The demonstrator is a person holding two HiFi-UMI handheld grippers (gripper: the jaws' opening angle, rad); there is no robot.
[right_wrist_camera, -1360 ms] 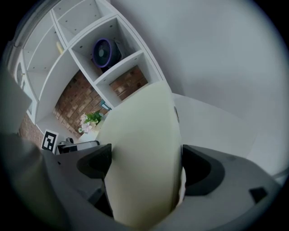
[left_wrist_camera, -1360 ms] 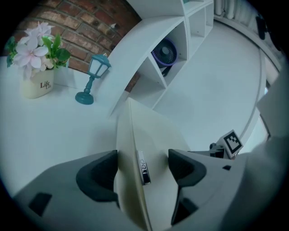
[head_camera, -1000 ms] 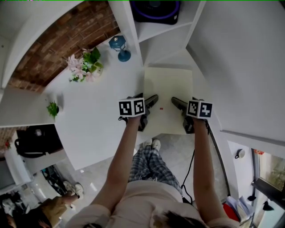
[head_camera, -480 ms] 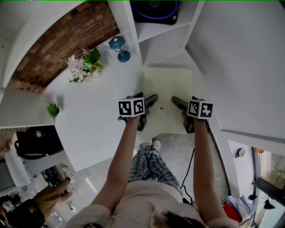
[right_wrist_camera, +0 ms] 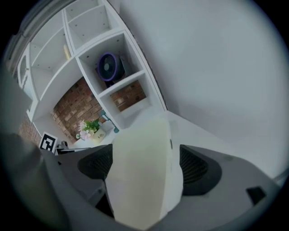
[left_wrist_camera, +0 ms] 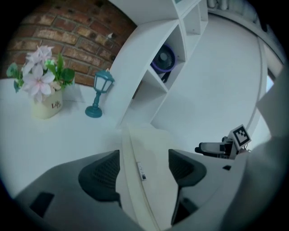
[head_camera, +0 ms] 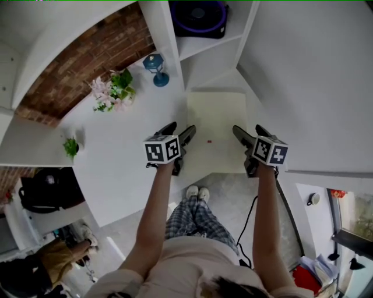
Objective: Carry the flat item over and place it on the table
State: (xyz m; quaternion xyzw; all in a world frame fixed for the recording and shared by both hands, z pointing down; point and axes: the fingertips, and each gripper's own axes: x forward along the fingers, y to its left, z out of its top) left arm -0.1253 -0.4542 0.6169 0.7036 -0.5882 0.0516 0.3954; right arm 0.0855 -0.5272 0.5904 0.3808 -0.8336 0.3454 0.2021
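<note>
The flat item is a pale cream board [head_camera: 217,131] lying on the white table [head_camera: 128,163] by the shelf corner, its near end past the table's front edge. My left gripper [head_camera: 179,128] is at the board's left edge, jaws apart; in the left gripper view the board's edge [left_wrist_camera: 151,149] with a small label runs between the open jaws. My right gripper [head_camera: 249,130] is at the board's right edge, also open. In the right gripper view the board [right_wrist_camera: 142,171] fills the gap between the two pads.
A pot of pink flowers [head_camera: 113,90] and a teal lantern [head_camera: 156,68] stand at the back of the table, and a small green plant [head_camera: 71,146] sits at its left. A purple fan [head_camera: 198,14] sits in the shelf. A white wall rises at the right.
Both grippers have shifted outward, the left one to the left and the right one to the right, and the fingers of each now stand wider apart. The board has stayed in place.
</note>
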